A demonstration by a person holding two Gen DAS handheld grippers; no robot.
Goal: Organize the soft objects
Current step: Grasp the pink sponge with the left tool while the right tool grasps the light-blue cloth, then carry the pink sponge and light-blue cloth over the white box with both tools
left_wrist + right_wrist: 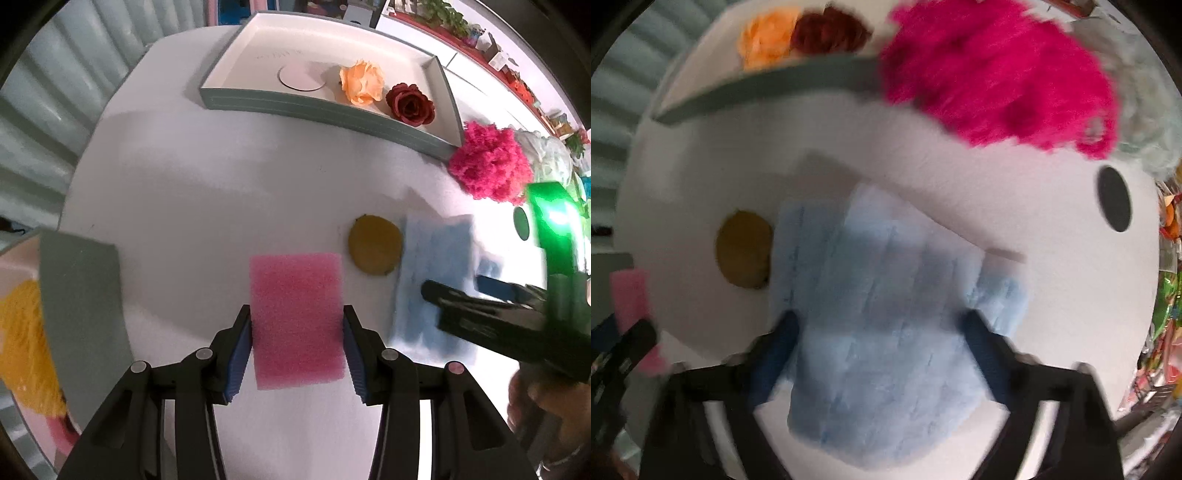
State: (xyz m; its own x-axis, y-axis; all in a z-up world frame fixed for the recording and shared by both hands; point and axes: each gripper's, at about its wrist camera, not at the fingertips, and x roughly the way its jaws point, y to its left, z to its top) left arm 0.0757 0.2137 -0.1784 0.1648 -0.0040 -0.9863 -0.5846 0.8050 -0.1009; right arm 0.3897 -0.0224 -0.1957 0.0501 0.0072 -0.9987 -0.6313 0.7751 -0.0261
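A pink sponge (297, 317) lies flat on the white table (207, 192). My left gripper (297, 326) is open, one finger on each side of the sponge, touching or nearly touching its edges. A light blue fuzzy cloth (432, 280) lies to the right; it also shows in the right wrist view (886, 314). My right gripper (881, 328) is open and straddles the cloth; from the left wrist view it (491, 314) hovers over the cloth. A round yellow-brown pad (375, 245) lies between sponge and cloth. A magenta fluffy ball (491, 164) sits at the tray's corner.
A grey-rimmed white tray (332, 114) at the back holds an orange flower (361, 83), a dark red flower (410, 104) and a white disc (301, 75). A second grey box (81, 317) at left holds something yellow and fluffy (26, 350). A dark hole (1113, 199) is in the table.
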